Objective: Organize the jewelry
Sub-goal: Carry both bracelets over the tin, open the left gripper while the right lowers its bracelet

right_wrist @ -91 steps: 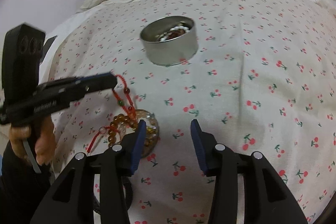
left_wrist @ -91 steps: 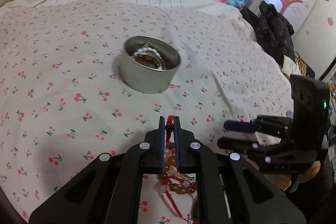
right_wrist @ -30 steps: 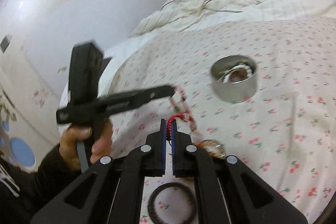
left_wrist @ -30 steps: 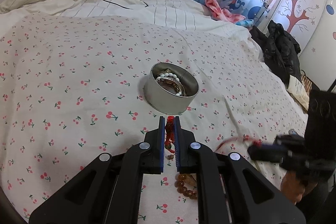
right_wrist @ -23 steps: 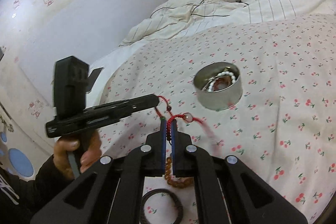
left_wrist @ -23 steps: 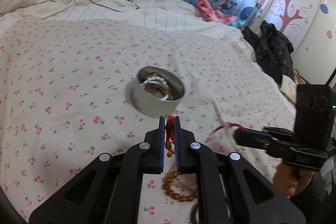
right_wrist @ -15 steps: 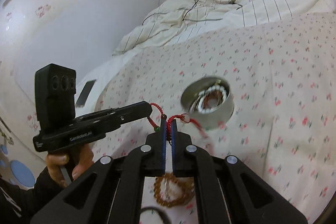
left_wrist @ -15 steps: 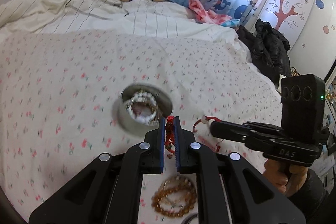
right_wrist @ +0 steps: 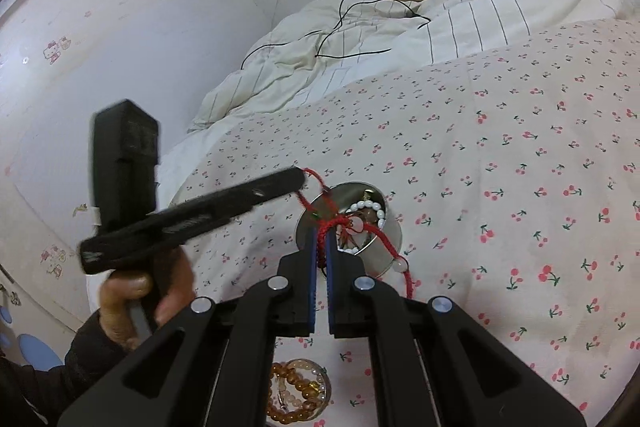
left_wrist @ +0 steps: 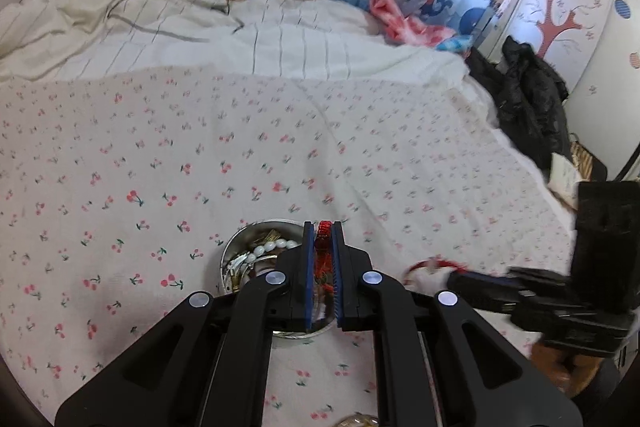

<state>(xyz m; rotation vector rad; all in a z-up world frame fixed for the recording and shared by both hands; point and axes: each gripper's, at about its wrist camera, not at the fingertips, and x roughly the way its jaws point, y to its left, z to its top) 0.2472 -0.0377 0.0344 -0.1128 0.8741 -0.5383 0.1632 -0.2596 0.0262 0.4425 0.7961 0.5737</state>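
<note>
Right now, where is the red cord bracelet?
The red cord bracelet hangs stretched between the left gripper and right gripper, both shut on it, directly above the metal tin.

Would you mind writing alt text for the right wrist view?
The right gripper, shut on a red cord bracelet, holds it above a round metal tin of jewelry on a cherry-print bedsheet. The left gripper grips the cord's other end; an amber bead bracelet lies nearer the camera.

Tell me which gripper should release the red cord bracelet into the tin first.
Probably left: the left gripper pinches the red cord bracelet directly above the round metal tin; the right gripper clamps it near the rim.
</note>
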